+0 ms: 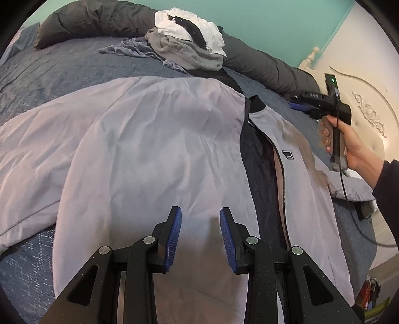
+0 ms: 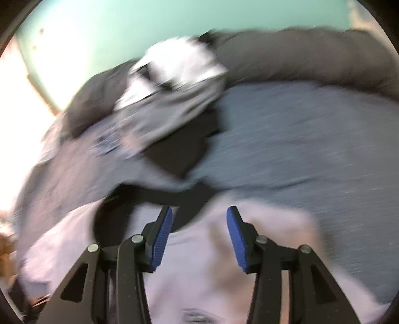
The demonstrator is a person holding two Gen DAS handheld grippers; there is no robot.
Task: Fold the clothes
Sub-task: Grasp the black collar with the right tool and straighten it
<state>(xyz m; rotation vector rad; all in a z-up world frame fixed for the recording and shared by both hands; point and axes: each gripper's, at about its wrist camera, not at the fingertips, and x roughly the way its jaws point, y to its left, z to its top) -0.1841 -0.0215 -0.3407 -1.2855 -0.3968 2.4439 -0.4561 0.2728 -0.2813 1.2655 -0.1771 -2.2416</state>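
Note:
A light grey zip jacket [image 1: 149, 149] with a dark lining and black collar lies spread on the blue bedspread [image 1: 49, 74]; one side is folded over across its front. My left gripper [image 1: 200, 214] hovers open just above the jacket's lower part, nothing between its blue pads. In the left wrist view a hand holds the right gripper [image 1: 303, 107] over the collar side at the right. The right wrist view is motion-blurred: my right gripper [image 2: 199, 214] stands open above the jacket [image 2: 199, 261] near its dark collar [image 2: 149, 197].
A heap of grey, white and black clothes [image 1: 189, 42] sits at the back of the bed against a dark rolled duvet [image 1: 99, 20]. A cream headboard [image 1: 361, 107] stands at the right. A cable [image 1: 349, 199] hangs from the right gripper.

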